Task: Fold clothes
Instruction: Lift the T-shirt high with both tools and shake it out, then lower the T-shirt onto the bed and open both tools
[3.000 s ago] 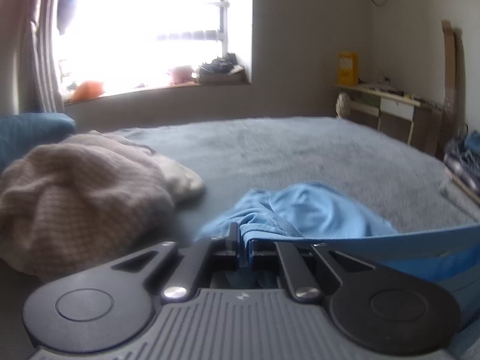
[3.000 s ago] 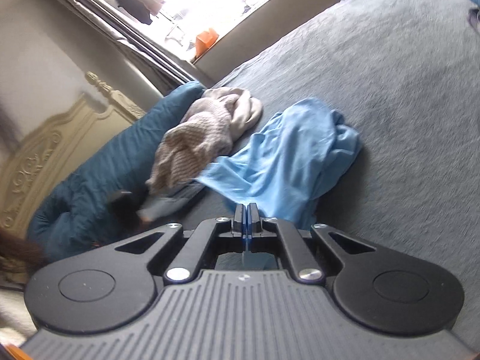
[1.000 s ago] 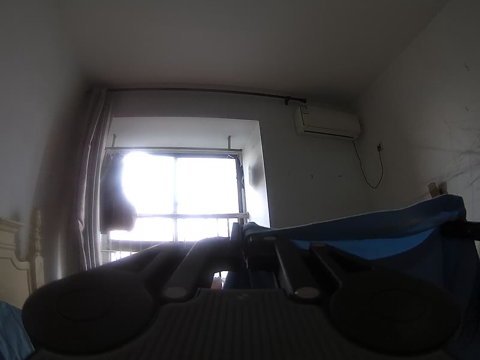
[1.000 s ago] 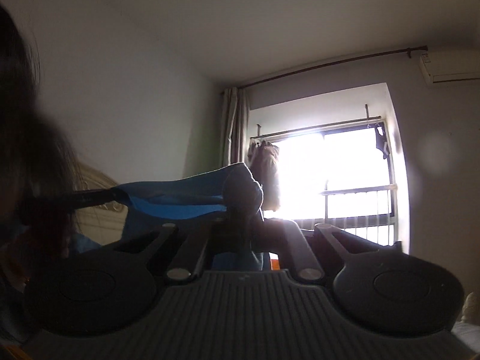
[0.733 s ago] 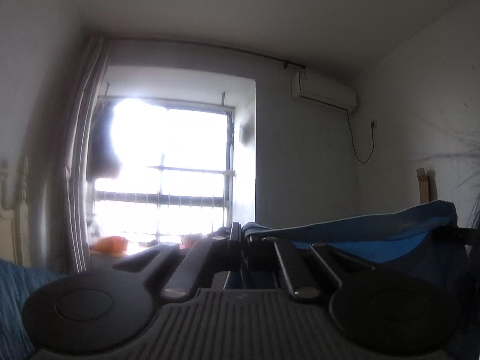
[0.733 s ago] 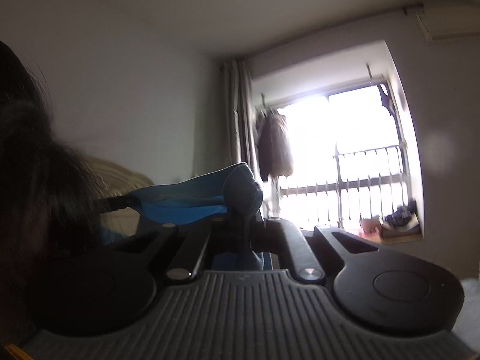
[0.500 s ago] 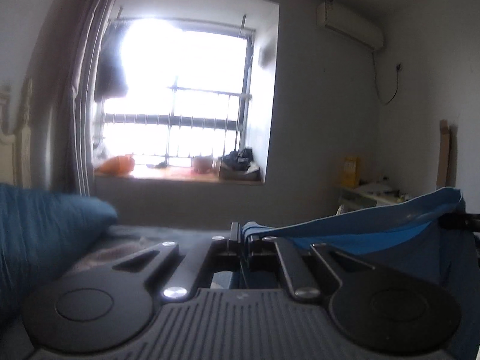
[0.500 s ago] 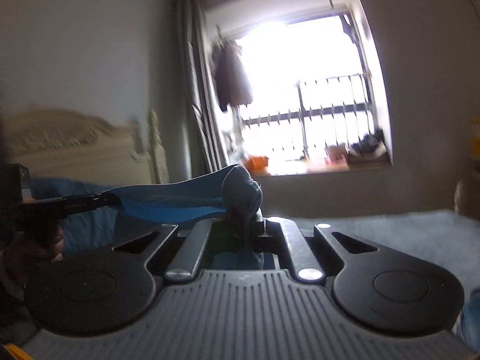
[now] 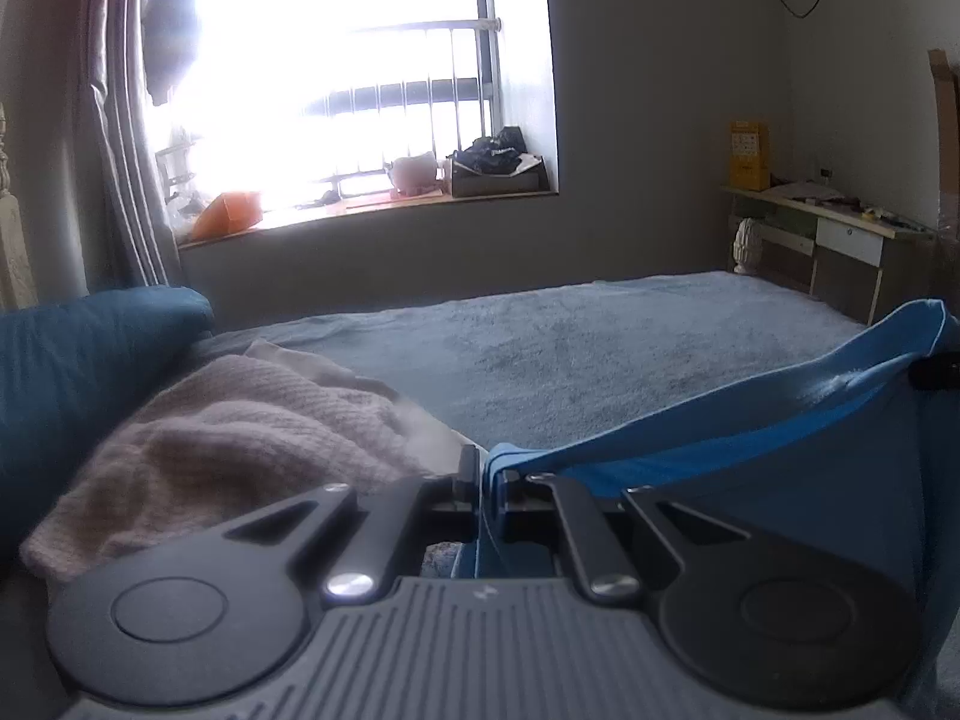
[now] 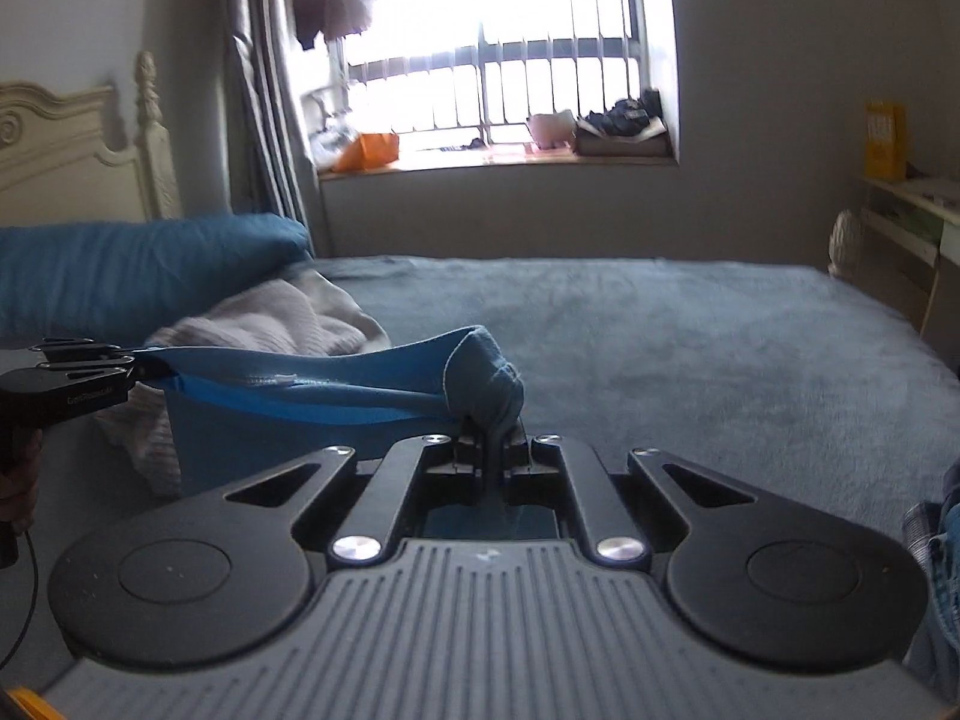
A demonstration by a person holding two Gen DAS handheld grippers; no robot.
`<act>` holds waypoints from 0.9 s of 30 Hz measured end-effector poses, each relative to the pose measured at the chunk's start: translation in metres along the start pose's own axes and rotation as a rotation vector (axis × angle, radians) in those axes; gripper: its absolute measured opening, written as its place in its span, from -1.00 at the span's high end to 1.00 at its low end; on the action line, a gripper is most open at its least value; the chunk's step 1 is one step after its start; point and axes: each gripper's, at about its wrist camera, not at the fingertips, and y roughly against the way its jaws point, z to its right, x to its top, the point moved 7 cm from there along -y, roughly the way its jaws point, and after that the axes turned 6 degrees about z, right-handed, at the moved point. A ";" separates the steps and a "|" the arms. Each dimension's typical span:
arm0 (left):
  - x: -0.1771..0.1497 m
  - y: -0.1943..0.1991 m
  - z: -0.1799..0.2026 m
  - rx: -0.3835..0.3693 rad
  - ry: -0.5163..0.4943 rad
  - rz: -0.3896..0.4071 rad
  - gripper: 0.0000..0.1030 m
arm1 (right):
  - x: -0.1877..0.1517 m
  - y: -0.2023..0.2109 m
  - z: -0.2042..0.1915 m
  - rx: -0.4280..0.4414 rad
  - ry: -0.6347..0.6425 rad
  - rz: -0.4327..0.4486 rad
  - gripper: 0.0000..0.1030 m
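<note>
My left gripper (image 9: 482, 474) pinches one end of the blue garment (image 9: 750, 420) | my right gripper (image 10: 492, 450) pinches the bunched other end | garment stretched between them above the grey bed (image 10: 690, 348) | beige knit sweater (image 9: 240, 444) heaped ahead-left of my left gripper

A bedroom with plain grey walls. A large barred window (image 10: 510, 54) at twelve o'clock floods the room with white daylight, with grey curtains (image 10: 264, 96) hanging at its left. Its sill (image 10: 498, 162) holds an orange bag, a bowl and dark clutter. A bed covered in grey-blue plush (image 10: 690, 336) fills the middle. A cream carved headboard (image 10: 78, 150) stands at nine o'clock, a desk (image 9: 834, 240) at three o'clock.
</note>
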 end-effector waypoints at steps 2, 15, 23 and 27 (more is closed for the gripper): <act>-0.008 -0.016 0.008 0.008 -0.021 -0.018 0.86 | -0.010 -0.016 0.008 -0.014 -0.003 -0.027 0.93; -0.129 -0.113 0.023 0.034 -0.021 -0.360 -0.41 | -0.140 -0.131 0.078 -0.097 -0.337 -0.433 -0.25; -0.099 -0.067 -0.006 -0.011 0.136 -0.290 -0.60 | -0.112 -0.066 0.076 0.017 -0.351 -0.331 -0.33; -0.086 -0.033 -0.026 -0.023 0.168 -0.271 -0.61 | -0.100 -0.021 0.050 0.123 -0.296 -0.313 -0.33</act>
